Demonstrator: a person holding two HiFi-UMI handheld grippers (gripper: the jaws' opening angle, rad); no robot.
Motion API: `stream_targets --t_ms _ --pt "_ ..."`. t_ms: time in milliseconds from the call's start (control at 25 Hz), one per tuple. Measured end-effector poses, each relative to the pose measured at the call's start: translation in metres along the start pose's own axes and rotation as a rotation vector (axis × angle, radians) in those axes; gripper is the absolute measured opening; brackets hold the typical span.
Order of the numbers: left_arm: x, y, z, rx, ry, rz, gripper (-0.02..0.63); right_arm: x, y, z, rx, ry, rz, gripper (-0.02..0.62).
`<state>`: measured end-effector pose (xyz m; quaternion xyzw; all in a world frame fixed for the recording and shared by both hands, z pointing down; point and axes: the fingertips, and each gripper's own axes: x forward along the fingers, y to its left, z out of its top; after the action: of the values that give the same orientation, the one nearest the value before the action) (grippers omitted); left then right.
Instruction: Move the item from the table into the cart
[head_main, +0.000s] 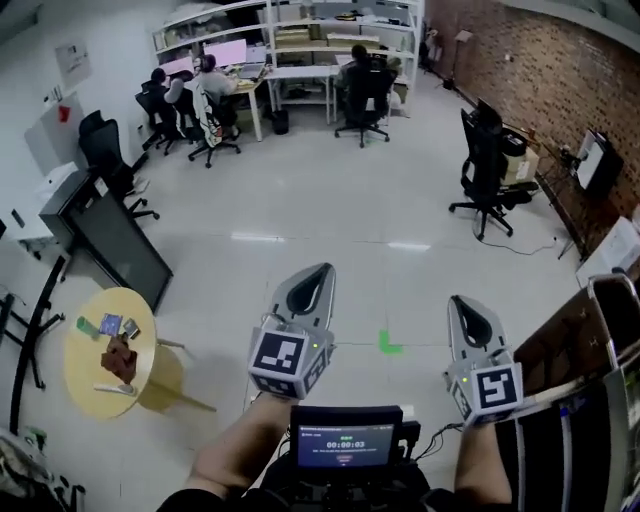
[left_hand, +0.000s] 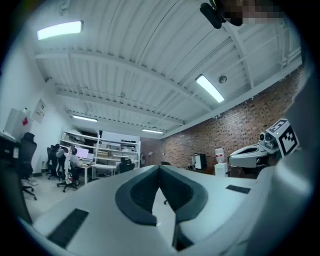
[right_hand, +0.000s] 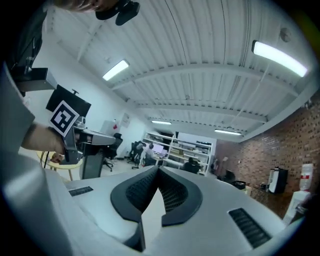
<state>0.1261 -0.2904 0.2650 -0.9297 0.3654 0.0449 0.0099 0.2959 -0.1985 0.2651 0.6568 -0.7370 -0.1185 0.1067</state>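
Note:
A round yellow table (head_main: 85, 375) stands low at the left in the head view. On it lie a brown item (head_main: 119, 357), a green item (head_main: 88, 327), a small blue card (head_main: 110, 324) and a white item (head_main: 113, 390). The cart (head_main: 604, 345), a metal frame with a wooden panel, is at the right edge. My left gripper (head_main: 322, 270) and right gripper (head_main: 462, 301) are held level in mid-air over the floor, far from the table. Both are shut and hold nothing. The tips meet in the left gripper view (left_hand: 160, 167) and in the right gripper view (right_hand: 159, 170).
A black slanted panel (head_main: 120, 240) stands behind the table. Office chairs (head_main: 485, 170) and desks with seated people (head_main: 210, 85) fill the back. A brick wall runs along the right. A green mark (head_main: 389, 343) is on the floor. A screen device (head_main: 345, 442) hangs at my chest.

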Motion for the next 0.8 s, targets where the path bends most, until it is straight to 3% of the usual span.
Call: stream_targets --t_ms 160,440,680,800 --pt "-0.041 0.128 -0.009 0.000 0.009 0.165 0.002 0.103 0.074 0.008 0.049 -0.025 0.121 0.000" --pt "-0.113 0.297 -0.023 -0.015 0.030 0.486 0.002 0.241 0.198 0.036 0.090 -0.051 0.411 0.000" --pt "-0.182 0.379 -0.035 -0.038 0.028 0.772 0.002 0.326 0.299 0.054 0.102 -0.089 0.702 0.000" --pt "-0.220 0.417 -0.045 -0.035 0.056 0.877 0.002 0.367 0.364 0.061 0.120 -0.092 0.835 0.058"
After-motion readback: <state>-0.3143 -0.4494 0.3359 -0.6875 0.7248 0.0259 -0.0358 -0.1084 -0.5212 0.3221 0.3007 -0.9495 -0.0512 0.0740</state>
